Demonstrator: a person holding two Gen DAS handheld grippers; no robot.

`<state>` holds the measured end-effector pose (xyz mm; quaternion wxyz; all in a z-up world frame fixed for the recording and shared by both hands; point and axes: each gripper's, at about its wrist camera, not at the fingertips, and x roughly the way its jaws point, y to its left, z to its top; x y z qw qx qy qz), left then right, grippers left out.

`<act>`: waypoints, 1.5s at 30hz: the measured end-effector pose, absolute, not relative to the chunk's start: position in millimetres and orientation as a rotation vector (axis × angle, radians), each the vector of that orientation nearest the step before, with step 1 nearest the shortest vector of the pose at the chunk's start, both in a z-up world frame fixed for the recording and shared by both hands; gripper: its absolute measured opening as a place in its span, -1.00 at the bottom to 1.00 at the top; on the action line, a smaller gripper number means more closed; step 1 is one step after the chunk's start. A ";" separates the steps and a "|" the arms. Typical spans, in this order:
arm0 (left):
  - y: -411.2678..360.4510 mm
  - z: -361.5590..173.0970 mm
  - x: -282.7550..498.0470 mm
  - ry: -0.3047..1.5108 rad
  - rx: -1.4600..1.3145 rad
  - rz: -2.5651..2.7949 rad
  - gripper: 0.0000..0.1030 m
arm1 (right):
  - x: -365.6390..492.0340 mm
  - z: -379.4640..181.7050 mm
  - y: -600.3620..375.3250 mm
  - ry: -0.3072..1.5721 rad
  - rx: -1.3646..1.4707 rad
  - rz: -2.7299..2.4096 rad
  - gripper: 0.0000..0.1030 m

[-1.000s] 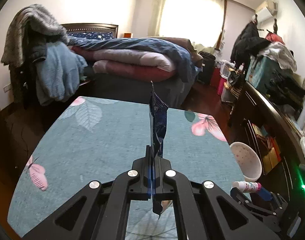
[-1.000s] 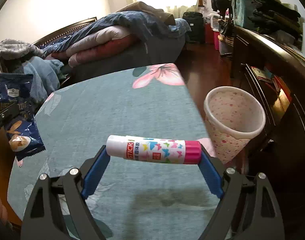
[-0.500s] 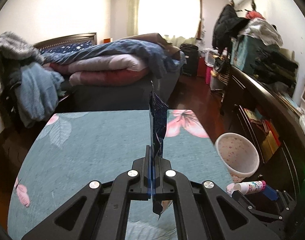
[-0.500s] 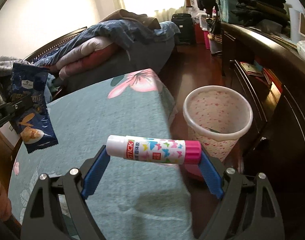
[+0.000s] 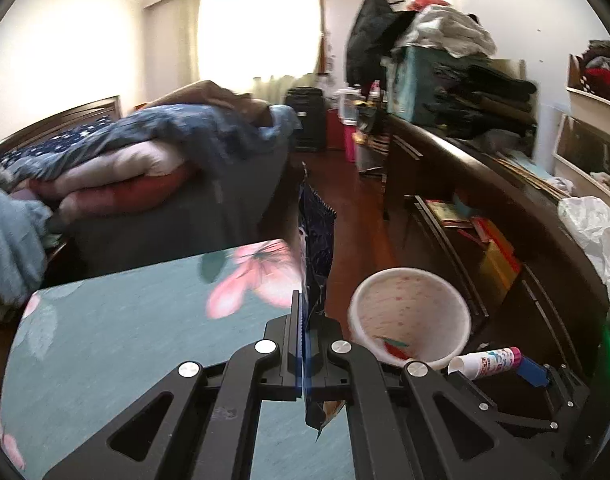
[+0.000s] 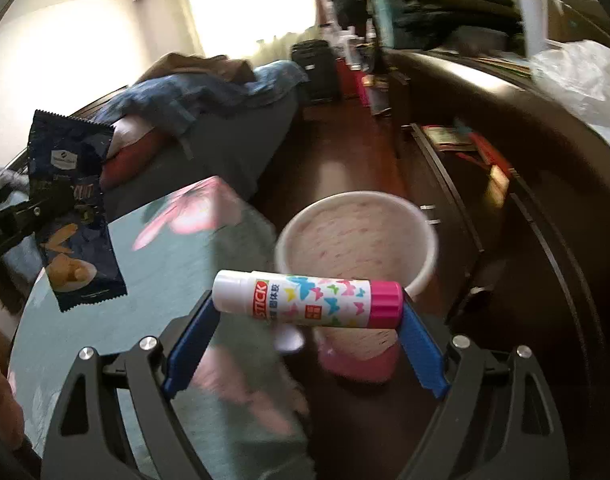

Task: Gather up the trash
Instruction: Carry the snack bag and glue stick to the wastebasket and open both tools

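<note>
My left gripper [image 5: 303,312] is shut on a dark blue snack wrapper [image 5: 315,248], held upright near the table's right edge; the wrapper also shows in the right wrist view [image 6: 71,216]. My right gripper [image 6: 307,300] is shut on a white and pink glue stick [image 6: 309,298], gripped end to end, over the table's right edge. The glue stick also shows in the left wrist view [image 5: 485,358]. A white bin with pink speckles [image 5: 409,316] stands on the floor right of the table, just beyond the glue stick [image 6: 357,236]. Some trash lies inside it.
The table wears a teal cloth with pink flowers [image 5: 125,320]. A bed piled with quilts [image 5: 145,160] is behind it. A long dark cabinet [image 5: 485,200] with clutter runs along the right, with wooden floor [image 5: 345,200] between.
Both grippers have swung right toward the bin with their loads. The bin is now closer and more central in both views.
</note>
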<state>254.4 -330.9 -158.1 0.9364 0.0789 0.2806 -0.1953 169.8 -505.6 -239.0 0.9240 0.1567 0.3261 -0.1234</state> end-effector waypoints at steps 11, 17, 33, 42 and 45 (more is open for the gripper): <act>-411.5 -174.6 304.4 0.589 0.199 -0.522 -0.99 | 195.7 -256.3 -579.0 0.639 0.354 -0.376 0.67; -451.4 -197.5 338.9 0.637 0.217 -0.557 -0.99 | 224.4 -283.0 -602.5 0.662 0.374 -0.374 0.67; -464.8 -207.0 372.3 0.646 0.139 -0.553 -0.29 | 265.4 -318.1 -614.6 0.636 0.366 -0.353 0.77; -455.3 -185.2 353.6 0.536 0.141 -0.551 0.50 | 252.8 -311.2 -605.7 0.640 0.338 -0.376 0.77; -450.8 -182.6 348.2 0.526 0.153 -0.536 0.52 | 244.6 -307.4 -598.7 0.646 0.329 -0.381 0.79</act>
